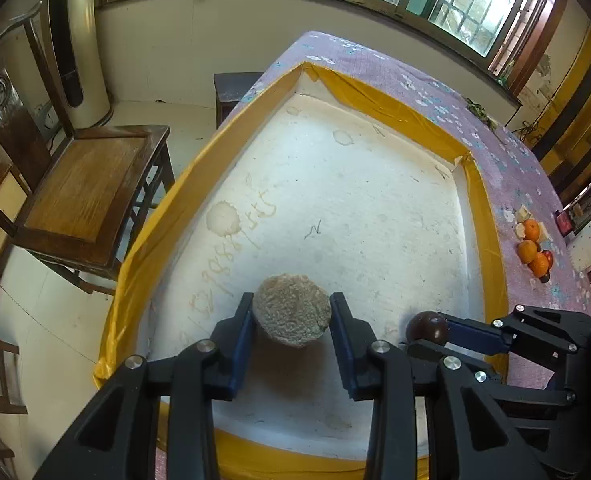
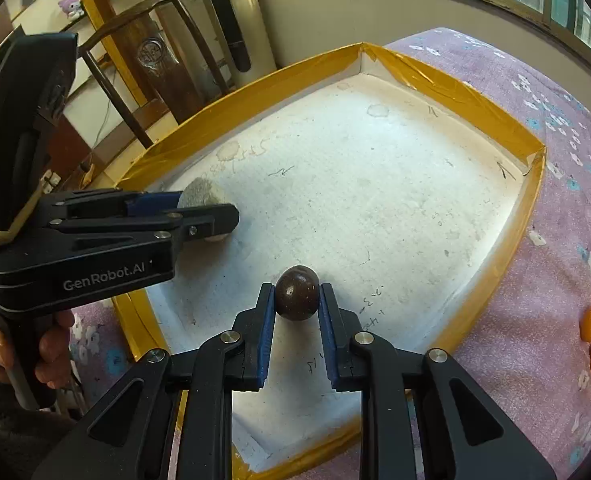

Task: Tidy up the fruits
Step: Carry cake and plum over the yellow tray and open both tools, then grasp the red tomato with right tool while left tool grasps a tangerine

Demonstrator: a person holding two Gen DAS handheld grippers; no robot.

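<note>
We log a rough brown fruit [image 1: 291,310] gripped in our left claw [image 1: 291,316] and a dark round fruit [image 2: 297,293] clamped in our right claw [image 2: 296,304], both above the white tray [image 1: 375,208] on the worktop [image 1: 507,168]; placing step, next: lower, then release.
</note>
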